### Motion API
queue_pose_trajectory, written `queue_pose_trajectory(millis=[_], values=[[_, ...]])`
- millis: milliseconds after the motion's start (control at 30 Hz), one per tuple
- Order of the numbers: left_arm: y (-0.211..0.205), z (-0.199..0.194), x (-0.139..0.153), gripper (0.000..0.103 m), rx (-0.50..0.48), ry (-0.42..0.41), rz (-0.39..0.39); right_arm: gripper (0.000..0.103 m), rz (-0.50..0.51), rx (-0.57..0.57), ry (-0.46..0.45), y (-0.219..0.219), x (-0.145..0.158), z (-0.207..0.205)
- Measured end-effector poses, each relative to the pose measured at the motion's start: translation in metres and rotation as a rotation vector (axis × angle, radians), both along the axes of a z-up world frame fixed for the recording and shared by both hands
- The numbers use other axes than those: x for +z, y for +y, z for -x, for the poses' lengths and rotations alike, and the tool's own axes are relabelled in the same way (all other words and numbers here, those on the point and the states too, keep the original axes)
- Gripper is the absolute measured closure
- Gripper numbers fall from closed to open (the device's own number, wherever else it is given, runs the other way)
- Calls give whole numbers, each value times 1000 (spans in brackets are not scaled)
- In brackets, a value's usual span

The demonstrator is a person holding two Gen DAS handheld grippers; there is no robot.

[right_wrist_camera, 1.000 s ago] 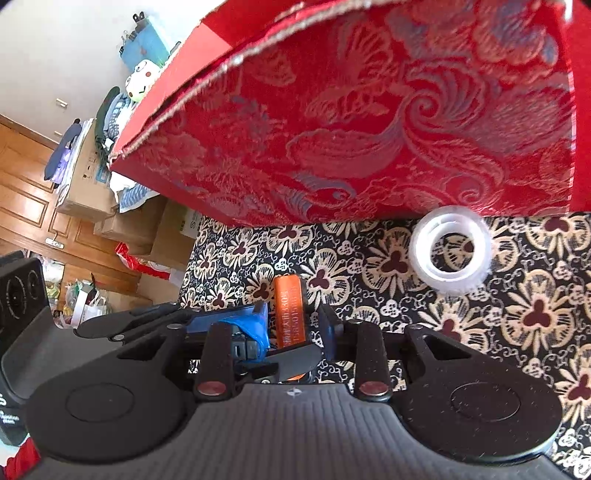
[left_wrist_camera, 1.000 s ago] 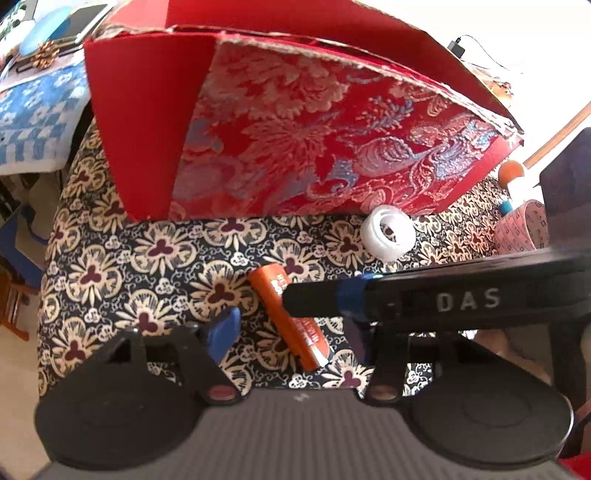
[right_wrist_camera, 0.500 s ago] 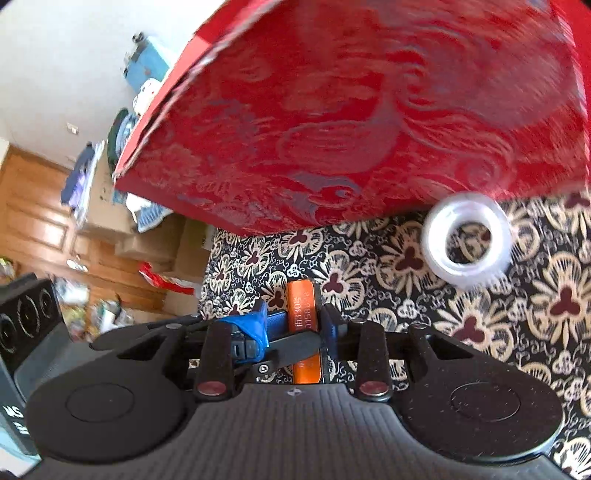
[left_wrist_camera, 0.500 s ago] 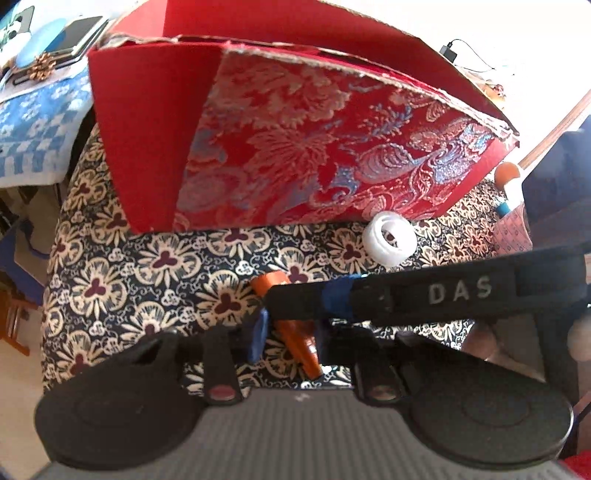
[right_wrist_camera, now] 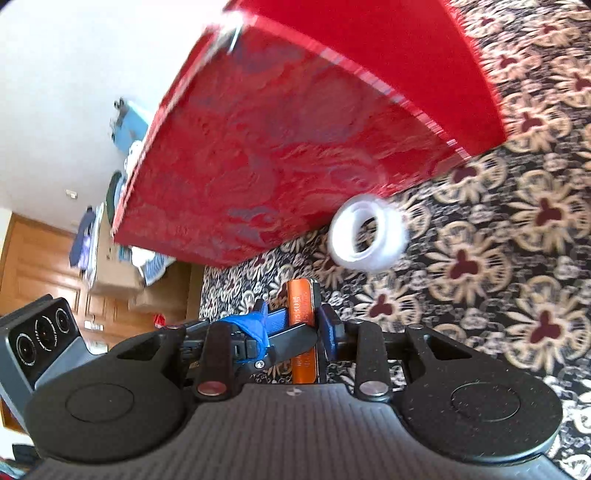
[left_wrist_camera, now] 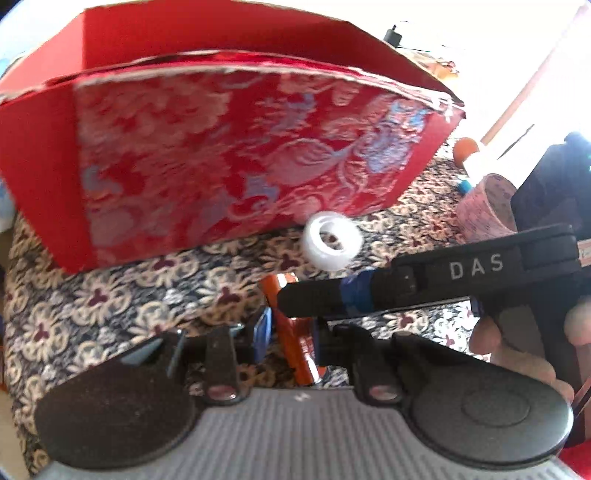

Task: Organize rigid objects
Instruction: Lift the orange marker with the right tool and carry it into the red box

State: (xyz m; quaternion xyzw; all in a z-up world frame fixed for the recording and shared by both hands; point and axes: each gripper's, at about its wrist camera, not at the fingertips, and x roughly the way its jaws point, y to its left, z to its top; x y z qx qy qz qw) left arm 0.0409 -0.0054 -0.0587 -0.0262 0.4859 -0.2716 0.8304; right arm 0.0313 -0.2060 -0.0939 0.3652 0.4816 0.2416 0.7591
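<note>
Flowered cloth (left_wrist_camera: pixel 92 306) is covering your table, carrying a red box (left_wrist_camera: pixel 221 155) and tape ring (left_wrist_camera: pixel 330 242); your left gripper (left_wrist_camera: pixel 290 334) is clamping the orange tube (left_wrist_camera: pixel 295 339), your right gripper (right_wrist_camera: pixel 291 325) is closing around both.

Cloth on the desk (left_wrist_camera: pixel 110 306): a dark fabric printed with cream and maroon flowers is seen spread over the whole surface.
Wall (right_wrist_camera: pixel 74 74): a plain white wall is shown in the right wrist view, upper left.
Wooden doors (right_wrist_camera: pixel 33 266): brown panelled doors are seen at the left edge, below the wall.
Cardboard carton (right_wrist_camera: pixel 114 273): a brown carton is seen beside the doors, with clothes heaped on top.
Light blue object (right_wrist_camera: pixel 127 125): it is seen against the wall; what it is cannot be told.
Charger and cable (left_wrist_camera: pixel 393 35): a black plug is seen at the top of the left wrist view.
</note>
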Motion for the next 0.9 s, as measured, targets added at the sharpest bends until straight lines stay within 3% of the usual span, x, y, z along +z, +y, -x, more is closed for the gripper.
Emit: queue_pose_trajectory(millis=[300,567,900], values=[[-29,0,22,92,-101,-79,4,91,18,-115,-103,-29,22,21],[-58,3,59,92,-203,-195,37,92,84,-218,-234,-51,57,40],[-77,9,117,92,-247,-370,87,92,115,-266,-428,-69,113,41]])
